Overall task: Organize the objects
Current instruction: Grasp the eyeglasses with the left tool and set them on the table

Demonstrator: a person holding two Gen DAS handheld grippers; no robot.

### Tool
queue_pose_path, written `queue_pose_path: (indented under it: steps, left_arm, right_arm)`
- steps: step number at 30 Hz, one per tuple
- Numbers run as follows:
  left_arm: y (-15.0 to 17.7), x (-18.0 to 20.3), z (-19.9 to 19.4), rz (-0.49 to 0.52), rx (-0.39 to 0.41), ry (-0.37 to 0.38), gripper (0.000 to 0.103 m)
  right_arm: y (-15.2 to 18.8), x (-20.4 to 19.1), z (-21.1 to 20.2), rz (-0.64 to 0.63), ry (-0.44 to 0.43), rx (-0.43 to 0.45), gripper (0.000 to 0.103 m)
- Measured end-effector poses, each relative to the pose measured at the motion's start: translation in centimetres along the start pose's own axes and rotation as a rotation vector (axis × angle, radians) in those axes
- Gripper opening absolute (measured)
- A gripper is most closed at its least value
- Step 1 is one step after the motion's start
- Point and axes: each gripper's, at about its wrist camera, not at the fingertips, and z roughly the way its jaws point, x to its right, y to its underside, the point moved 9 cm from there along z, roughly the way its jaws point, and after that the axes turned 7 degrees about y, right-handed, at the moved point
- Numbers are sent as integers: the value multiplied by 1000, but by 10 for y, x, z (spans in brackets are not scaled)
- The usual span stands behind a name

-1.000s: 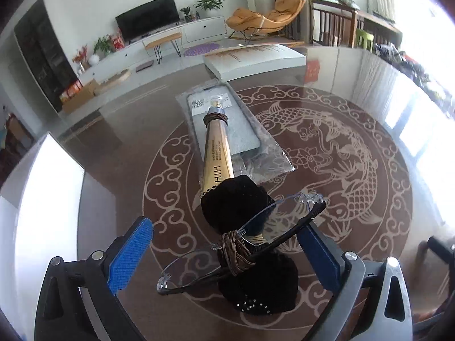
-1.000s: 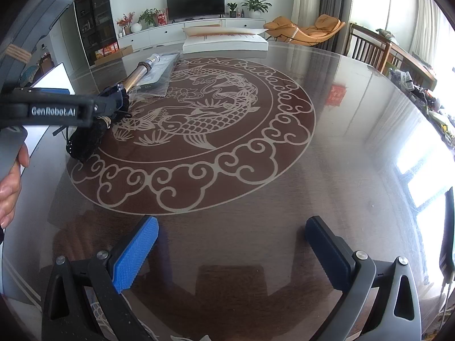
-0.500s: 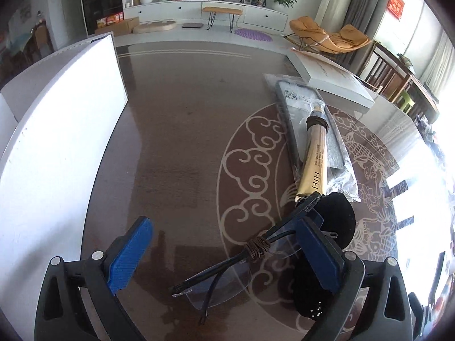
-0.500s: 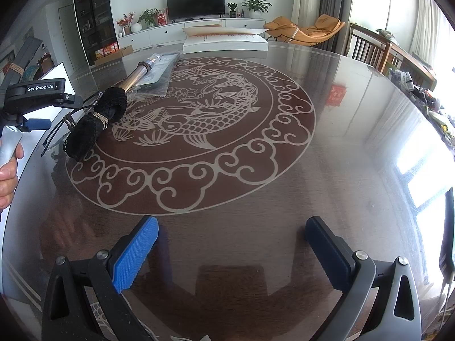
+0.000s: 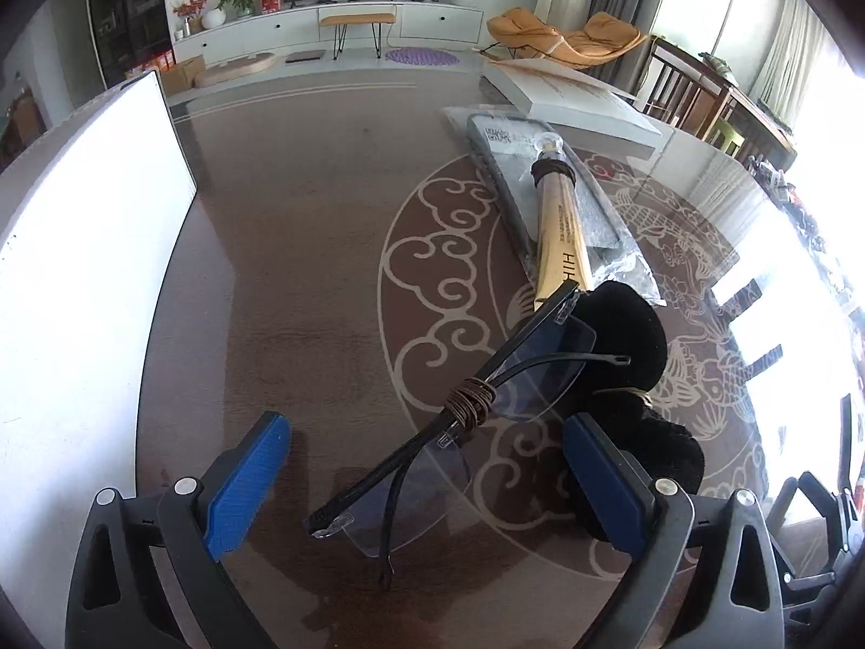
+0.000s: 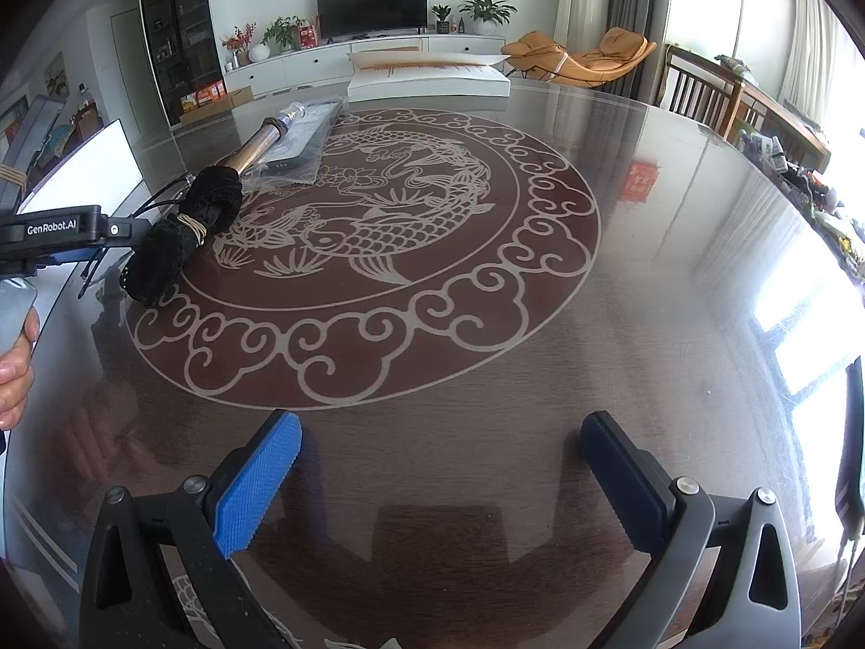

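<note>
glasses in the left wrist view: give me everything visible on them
The glasses are rimless-bottomed with a thin black brow bar, clear lenses, clear nose pads and thin black temples, folded. A brown hair tie is wound around the bridge. They lie diagonally on the glossy table between the open jaws of the left gripper, neither pad visibly touching. The far lens overlaps a black velvet scrunchie.

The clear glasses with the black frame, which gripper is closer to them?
Left. The clear black-framed glasses lie between the open left gripper's blue pads. The right gripper hovers open over bare table, far off.
</note>
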Motion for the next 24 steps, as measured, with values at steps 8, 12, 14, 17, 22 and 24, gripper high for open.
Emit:
queue_pose_path:
  steps: [8,12,14,17,22,24]
  left_arm:
    - [6,-19,-8,-118,58,-179,62]
    - [22,-15,-16,-154,76,-202,62]
    - [30,-6,-18,-116,72,-182,63]
    - [39,9,-20,-45,56,-145,65]
    - [45,5,-22,-49,59,-143,78]
    - [49,1,-23,-63,67,-154,86]
  right_arm:
    - [0,0,0,0,0,0,103]
    - [0,0,0,0,0,0,103]
    - [0,0,0,0,0,0,103]
    - [0,0,0,0,0,0,103]
    - [0,0,0,0,0,0,103]
    - [0,0,0,0,-1,0,103]
